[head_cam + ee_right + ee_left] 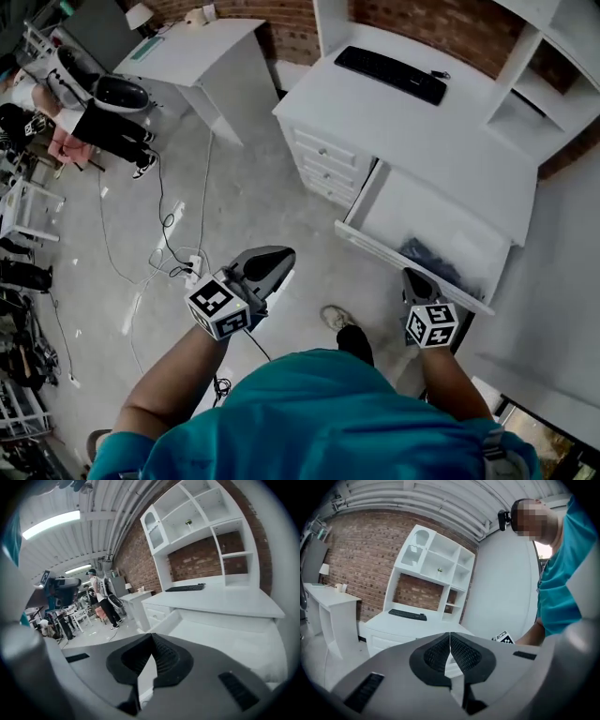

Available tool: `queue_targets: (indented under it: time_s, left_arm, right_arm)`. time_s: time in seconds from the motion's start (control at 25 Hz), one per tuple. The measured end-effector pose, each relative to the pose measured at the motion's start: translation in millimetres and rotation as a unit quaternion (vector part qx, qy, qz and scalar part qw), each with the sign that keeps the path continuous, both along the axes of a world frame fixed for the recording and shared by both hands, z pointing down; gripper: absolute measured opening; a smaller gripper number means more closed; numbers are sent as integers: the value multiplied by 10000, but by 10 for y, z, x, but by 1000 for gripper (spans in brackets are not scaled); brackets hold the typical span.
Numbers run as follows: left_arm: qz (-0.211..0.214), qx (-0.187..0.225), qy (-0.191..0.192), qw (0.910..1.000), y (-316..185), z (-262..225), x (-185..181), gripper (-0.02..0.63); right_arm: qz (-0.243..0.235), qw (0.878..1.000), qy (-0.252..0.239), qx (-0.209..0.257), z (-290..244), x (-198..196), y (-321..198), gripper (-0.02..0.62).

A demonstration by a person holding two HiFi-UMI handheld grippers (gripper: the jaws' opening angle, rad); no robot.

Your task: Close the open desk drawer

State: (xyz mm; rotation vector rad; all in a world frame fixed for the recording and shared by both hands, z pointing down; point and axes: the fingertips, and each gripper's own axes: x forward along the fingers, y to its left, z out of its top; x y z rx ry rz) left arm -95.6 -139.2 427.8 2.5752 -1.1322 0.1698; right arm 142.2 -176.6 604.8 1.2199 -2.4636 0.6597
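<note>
The white desk (pixel 422 131) has one wide drawer (pixel 412 211) pulled out toward me, with a dark bundle (pixel 433 259) lying in its near right part. My right gripper (pixel 417 278) is shut and empty, its tip right at the drawer's front panel (pixel 375 248); whether they touch I cannot tell. In the right gripper view the shut gripper (pixel 151 637) points over the drawer (pixel 220 639). My left gripper (pixel 272 262) hangs over the floor left of the drawer, shut and empty. The left gripper (pixel 450 637) faces the desk (pixel 398 625).
A black keyboard (pixel 389 73) lies on the desktop below the white hutch (pixel 544 75). Three small closed drawers (pixel 323 164) sit left of the open one. Cables and a power strip (pixel 183 267) lie on the floor. A second white table (pixel 197 47) and a person (pixel 103 127) stand at the far left.
</note>
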Motion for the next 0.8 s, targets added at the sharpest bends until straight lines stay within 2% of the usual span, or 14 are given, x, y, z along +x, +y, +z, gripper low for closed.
queue_targets:
  time_s: [0.16, 0.36, 0.56, 0.8]
  left_arm:
    - [571, -118, -8, 9983, -166, 163, 491, 17]
    - [1141, -253, -9, 9931, -227, 321, 992, 17]
    - [1440, -387, -83, 9888, -220, 445, 1280, 17]
    - [1590, -500, -169, 9859, -261, 543, 1410, 17]
  right_arm:
    - [784, 9966, 153, -194, 311, 660, 47, 21]
    - [1565, 9857, 351, -510, 651, 1338, 250, 21]
    - [2062, 9734, 569, -826, 1019, 1786, 368, 23]
    - [2300, 9661, 730, -914, 1265, 2020, 218, 22]
